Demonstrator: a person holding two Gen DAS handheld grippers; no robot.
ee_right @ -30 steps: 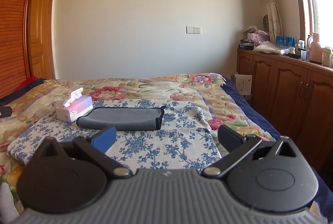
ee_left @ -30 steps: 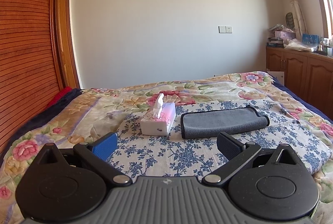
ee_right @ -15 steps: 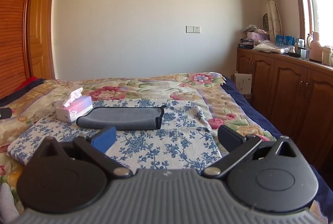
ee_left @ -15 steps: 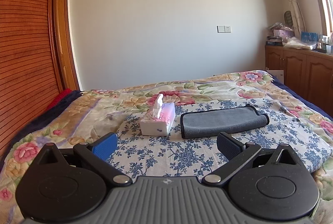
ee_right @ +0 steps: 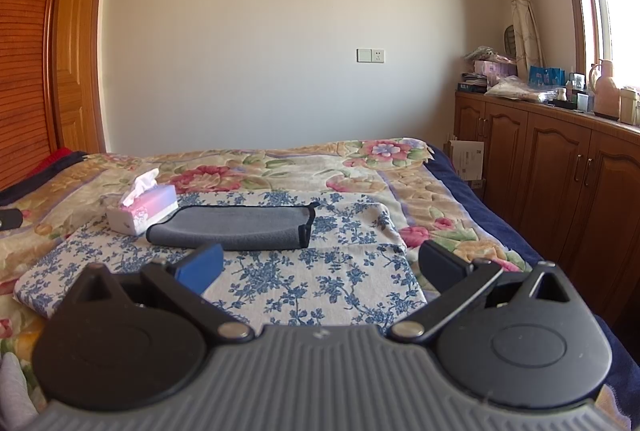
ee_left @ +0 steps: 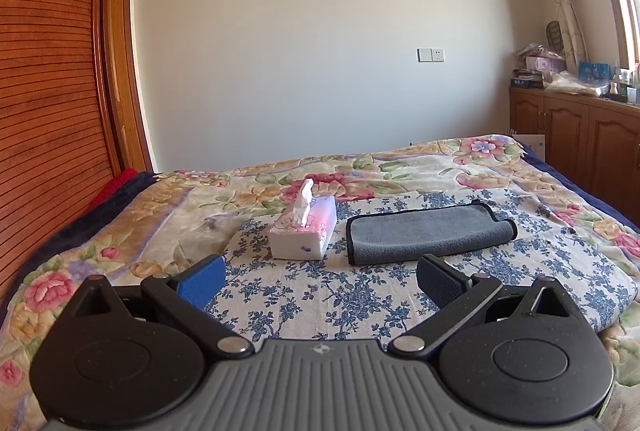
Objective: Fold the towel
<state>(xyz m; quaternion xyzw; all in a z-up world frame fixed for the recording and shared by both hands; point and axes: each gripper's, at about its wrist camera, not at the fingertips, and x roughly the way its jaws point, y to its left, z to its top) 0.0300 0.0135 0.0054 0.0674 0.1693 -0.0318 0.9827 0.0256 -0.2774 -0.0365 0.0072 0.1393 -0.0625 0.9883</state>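
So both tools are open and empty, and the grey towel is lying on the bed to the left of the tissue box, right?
Not quite. The towel lies to the right of the tissue box, as both wrist views show. The rest holds: it lies on the bed, and the left tool and right tool are both open and empty.

So the bed (ee_left: 420, 167) has a big flowery quilt over it, with a smaller blue-and-white floral cloth (ee_left: 320, 295) spread on top. On that cloth sits a folded grey towel (ee_left: 428, 235) (black trim round the edge), and just beside it a tissue box (ee_left: 302, 235) with a tissue poking up.
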